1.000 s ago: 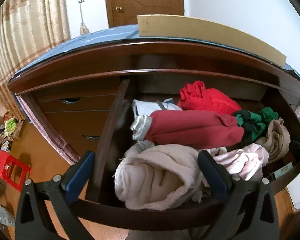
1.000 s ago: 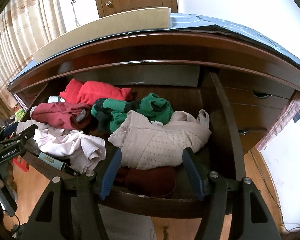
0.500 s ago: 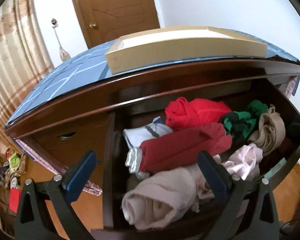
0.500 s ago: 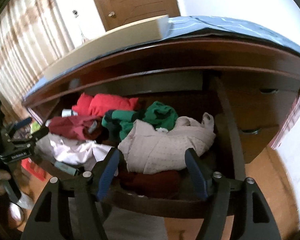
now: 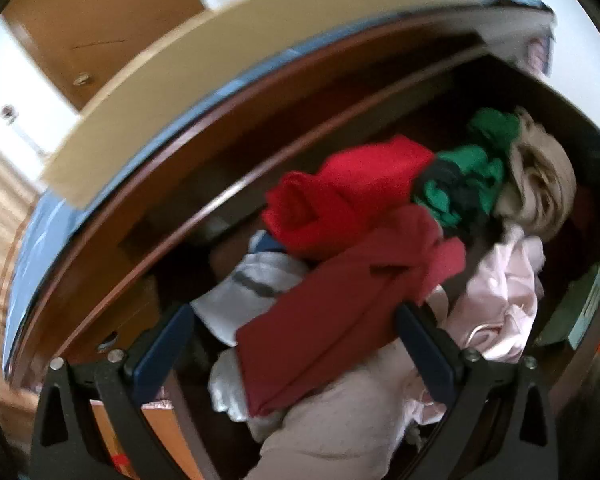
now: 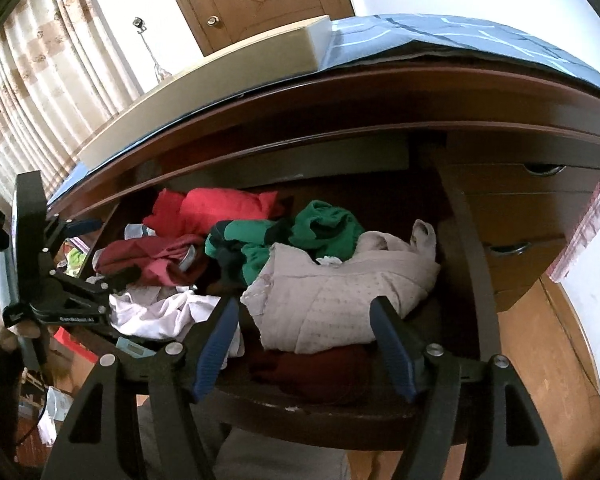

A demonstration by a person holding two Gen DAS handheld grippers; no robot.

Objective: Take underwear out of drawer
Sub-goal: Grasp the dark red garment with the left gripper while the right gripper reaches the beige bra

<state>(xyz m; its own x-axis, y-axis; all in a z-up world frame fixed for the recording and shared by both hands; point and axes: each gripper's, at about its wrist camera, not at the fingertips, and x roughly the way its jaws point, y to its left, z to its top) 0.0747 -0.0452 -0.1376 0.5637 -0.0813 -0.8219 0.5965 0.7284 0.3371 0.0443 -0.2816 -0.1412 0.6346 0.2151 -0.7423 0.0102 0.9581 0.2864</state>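
The dark wooden drawer (image 6: 300,408) stands pulled out and is full of folded underwear. My right gripper (image 6: 304,340) hangs open over its front right, with a beige dotted garment (image 6: 340,292) lying between the fingers, untouched. Behind it are a green piece (image 6: 300,236), a bright red one (image 6: 216,208) and a dark red one (image 6: 148,256). My left gripper (image 5: 294,344) is open and tilted over the drawer's left half, the dark red garment (image 5: 340,308) below its fingers. In the right wrist view the left gripper (image 6: 106,250) reaches in from the left. The left wrist view is blurred.
A long cream box (image 6: 228,72) lies on the blue cloth (image 6: 460,36) that covers the dresser top. Closed drawers with metal pulls (image 6: 540,216) sit to the right. A pale pink garment (image 5: 504,292) and a teal tag (image 5: 584,304) lie near the front rim.
The left gripper has rolled and moved right over the drawer, so the dark red garment now lies under its fingers. The right gripper has stayed nearly still, open over the beige garment.
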